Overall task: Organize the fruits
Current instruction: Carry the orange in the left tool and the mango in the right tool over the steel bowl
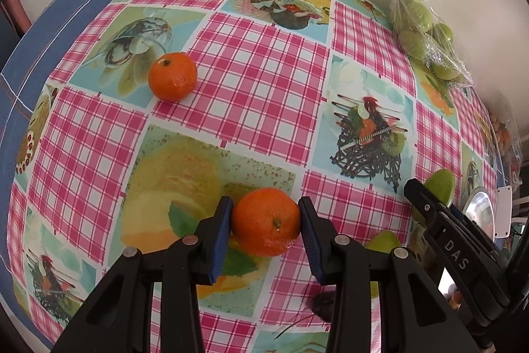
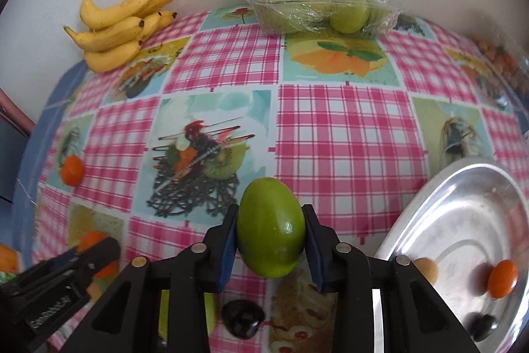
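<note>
In the left wrist view my left gripper (image 1: 266,204) is shut on an orange mandarin (image 1: 266,222), its blue pads pressing both sides. A second mandarin (image 1: 172,76) lies loose further back on the checked tablecloth. In the right wrist view my right gripper (image 2: 271,210) has its jaws closing on an oval green fruit (image 2: 271,227), and the pads touch both its sides. To the right of it lies a shiny metal tray (image 2: 463,204) holding a mandarin (image 2: 502,278) and a dark fruit (image 2: 484,323).
Bananas (image 2: 115,28) lie at the back left by the wall. A clear plastic pack of green fruits (image 2: 317,2) stands at the back. A dark plum (image 2: 243,318) sits on the cloth under my right gripper. The table's left edge drops to blue fabric (image 1: 49,22).
</note>
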`<state>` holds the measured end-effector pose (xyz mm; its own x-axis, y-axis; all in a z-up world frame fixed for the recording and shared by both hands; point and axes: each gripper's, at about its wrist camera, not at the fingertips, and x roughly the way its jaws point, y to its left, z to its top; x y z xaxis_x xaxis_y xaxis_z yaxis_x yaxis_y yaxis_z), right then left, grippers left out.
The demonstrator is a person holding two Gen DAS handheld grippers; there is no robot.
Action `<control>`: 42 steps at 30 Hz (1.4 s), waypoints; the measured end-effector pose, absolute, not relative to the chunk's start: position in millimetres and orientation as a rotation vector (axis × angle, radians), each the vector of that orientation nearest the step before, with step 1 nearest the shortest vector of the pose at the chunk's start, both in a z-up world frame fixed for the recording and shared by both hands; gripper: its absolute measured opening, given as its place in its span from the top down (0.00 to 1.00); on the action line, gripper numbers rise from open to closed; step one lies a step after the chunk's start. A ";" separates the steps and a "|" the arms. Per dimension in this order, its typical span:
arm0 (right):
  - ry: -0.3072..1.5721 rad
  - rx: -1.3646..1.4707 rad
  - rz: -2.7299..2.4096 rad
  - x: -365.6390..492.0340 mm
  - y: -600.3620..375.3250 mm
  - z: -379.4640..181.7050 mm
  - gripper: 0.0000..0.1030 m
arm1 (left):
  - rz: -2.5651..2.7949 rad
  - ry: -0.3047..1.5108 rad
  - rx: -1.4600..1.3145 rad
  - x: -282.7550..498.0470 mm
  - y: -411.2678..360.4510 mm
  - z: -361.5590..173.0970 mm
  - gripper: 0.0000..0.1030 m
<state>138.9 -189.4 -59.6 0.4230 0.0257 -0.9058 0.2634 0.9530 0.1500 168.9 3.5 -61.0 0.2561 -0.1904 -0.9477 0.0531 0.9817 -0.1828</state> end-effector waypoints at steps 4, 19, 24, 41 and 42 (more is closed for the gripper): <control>1.107 0.330 -0.138 135.7 -189.1 -46.1 0.62 | -0.170 1.264 -0.122 167.5 4.7 -46.7 0.60; 1.017 0.355 -0.112 94.7 -177.9 14.3 0.62 | -0.176 1.157 -0.063 147.9 -5.4 -1.5 0.60; 1.034 0.357 -0.108 77.5 -176.4 11.2 0.62 | -0.186 1.164 -0.063 137.9 -9.7 1.5 0.60; 1.037 0.385 -0.089 41.4 -176.1 13.8 0.62 | -0.212 1.208 -0.059 120.0 -18.3 -5.1 0.60; 1.035 0.380 -0.088 41.0 -176.1 14.6 0.62 | -0.211 1.208 -0.062 119.5 -18.8 -4.8 0.60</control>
<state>41.0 -176.1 14.6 0.5134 0.1067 -0.8515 0.2481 0.9314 0.2663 119.5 -18.8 -4.8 0.3379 -0.1946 -0.9208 0.1291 0.9787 -0.1594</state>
